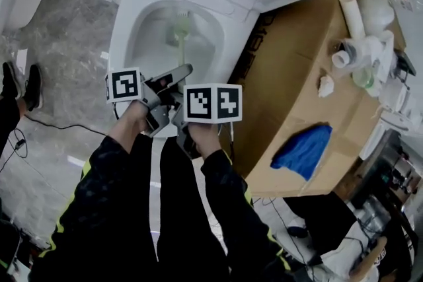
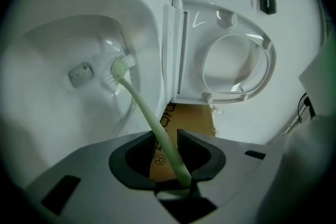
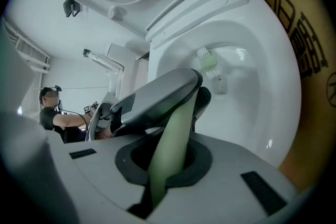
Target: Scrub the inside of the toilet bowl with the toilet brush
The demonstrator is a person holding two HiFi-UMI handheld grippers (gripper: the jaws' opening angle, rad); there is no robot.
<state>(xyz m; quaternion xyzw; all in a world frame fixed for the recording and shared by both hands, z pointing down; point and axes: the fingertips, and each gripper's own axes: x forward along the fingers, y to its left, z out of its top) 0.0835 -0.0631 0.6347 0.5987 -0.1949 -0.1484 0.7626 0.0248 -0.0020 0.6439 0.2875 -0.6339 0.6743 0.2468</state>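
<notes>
The white toilet bowl (image 1: 123, 30) stands open, seat and lid (image 2: 233, 63) raised. A pale green toilet brush runs down into it. Its bristle head (image 1: 178, 26) rests against the inner wall near the drain (image 2: 119, 67) (image 3: 207, 62). My left gripper (image 1: 177, 74) is shut on the brush handle (image 2: 157, 128), which passes between its jaws (image 2: 170, 157). My right gripper (image 1: 176, 113) sits just behind it, lower on the same handle and shut on it (image 3: 168, 162). In the right gripper view the left gripper's body (image 3: 157, 98) hides the middle of the handle.
A cardboard box (image 1: 297, 69) stands tight against the toilet's right side, with a blue cloth (image 1: 304, 150) and white bottles and pipe parts (image 1: 362, 43) on it. Black shoes (image 1: 23, 86) and a cable lie on the floor at left. A person (image 3: 59, 119) sits in the background.
</notes>
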